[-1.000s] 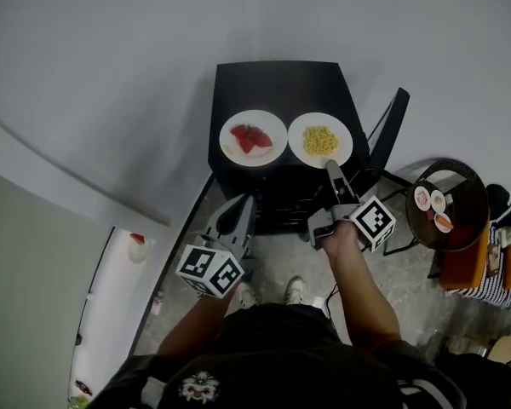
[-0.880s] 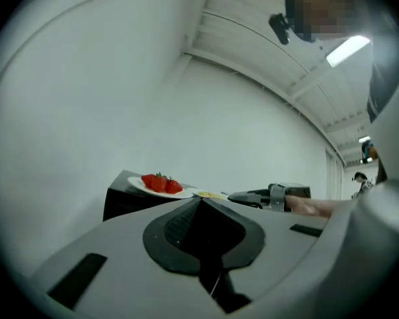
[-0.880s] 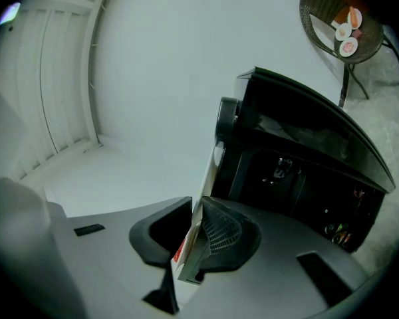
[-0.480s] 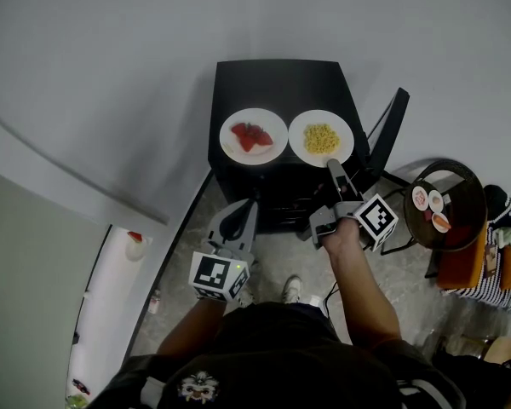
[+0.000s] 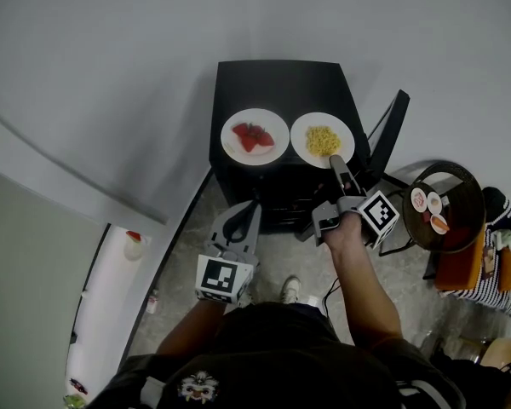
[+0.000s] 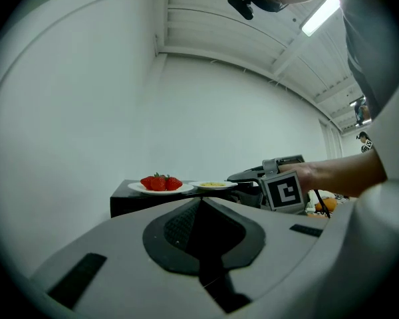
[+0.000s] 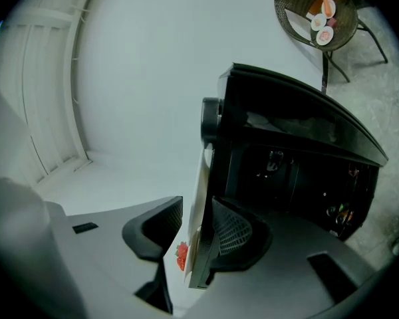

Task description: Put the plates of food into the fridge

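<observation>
Two white plates sit on a black cabinet [image 5: 277, 83]: one with strawberries [image 5: 255, 135] [image 6: 161, 187], one with yellow food [image 5: 322, 140] [image 6: 214, 185]. My right gripper [image 5: 334, 162] [image 7: 193, 224], rolled on its side, reaches level to the near rim of the yellow-food plate [image 7: 201, 191]. Its jaws have just been opening; the rim stands between them, with a gap to one jaw. My left gripper [image 5: 249, 207] [image 6: 201, 201] is shut and empty, lower down in front of the cabinet, short of the strawberry plate.
A round wicker stand [image 5: 443, 203] [image 7: 317, 12] with small dishes is at the right, a black frame [image 5: 390, 130] beside the cabinet. A white strip [image 5: 111, 296] with a red-topped item [image 5: 134, 245] runs along the lower left. The person's feet stand on grey floor.
The left gripper has rolled so its marker cube now faces up, and it shifted slightly right. The right gripper has stayed at the plate's rim.
</observation>
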